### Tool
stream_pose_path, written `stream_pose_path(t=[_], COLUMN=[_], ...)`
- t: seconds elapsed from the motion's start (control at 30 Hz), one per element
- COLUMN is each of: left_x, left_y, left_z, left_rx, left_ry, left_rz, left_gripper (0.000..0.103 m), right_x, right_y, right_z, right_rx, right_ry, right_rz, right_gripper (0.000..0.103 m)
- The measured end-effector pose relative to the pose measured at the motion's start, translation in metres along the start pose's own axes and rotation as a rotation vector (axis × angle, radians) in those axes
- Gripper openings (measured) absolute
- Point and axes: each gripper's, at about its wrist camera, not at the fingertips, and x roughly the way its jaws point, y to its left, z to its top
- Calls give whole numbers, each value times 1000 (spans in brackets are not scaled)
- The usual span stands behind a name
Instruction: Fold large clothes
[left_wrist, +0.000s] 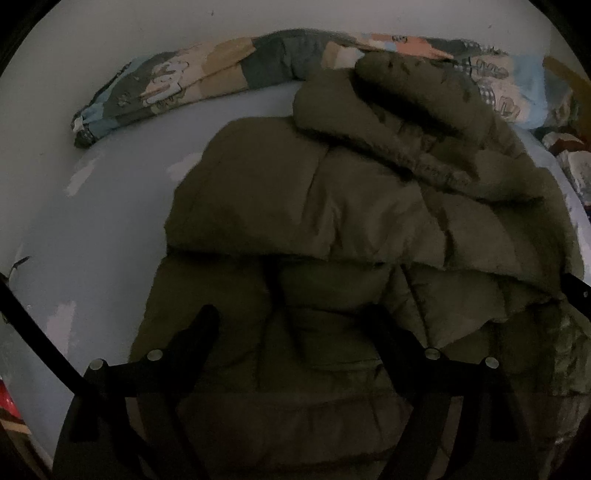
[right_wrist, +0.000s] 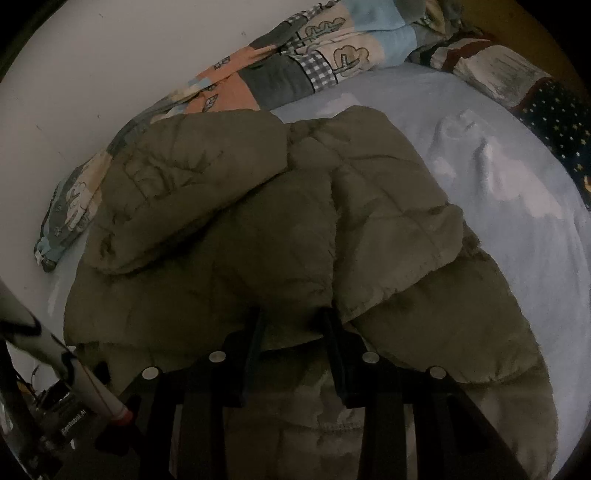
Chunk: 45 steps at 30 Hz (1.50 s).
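An olive-green puffer jacket lies on a pale blue bed sheet, its hood and sleeves folded onto its body. My left gripper is open, its two black fingers spread wide just above the jacket's near part. In the right wrist view the same jacket fills the middle. My right gripper has its fingers partly closed on a fold of the jacket's near edge, with fabric between them.
A rolled patchwork quilt lies along the white wall behind the jacket; it also shows in the right wrist view. A dark starred pillow sits at far right. Open sheet lies right of the jacket.
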Motion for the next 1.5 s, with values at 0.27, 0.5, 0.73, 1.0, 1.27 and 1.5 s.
stream_pose_path(t=[0.27,0.5,0.73,1.0,1.27,1.5], left_x=[-22,-81,-160,-194,-186,-161], left_y=[-3,-3,22,48,50,43], left_z=[-7,-22,-80,-177,-228,-224], left_rx=[12,17,53,72,119,152], left_ry=[-43,-217,-356,-296,-220,-179], left_rz=[-8,8,44,36,61,105], left_gripper=[82,82,82,82,82,82], right_x=[-27,-46,-91,-151,-171,-160], right_y=[10,20,40,15,-22,-49], right_z=[-7,-21,-58,-124,-188,-203], right_rx=[-45,-68,-166,-121,-116,-86], right_ry=[-30,-25,-68,-78,-38,8], right_rz=[-4,4,11,49,29,-13], right_gripper=[36,36,36,36,39,41])
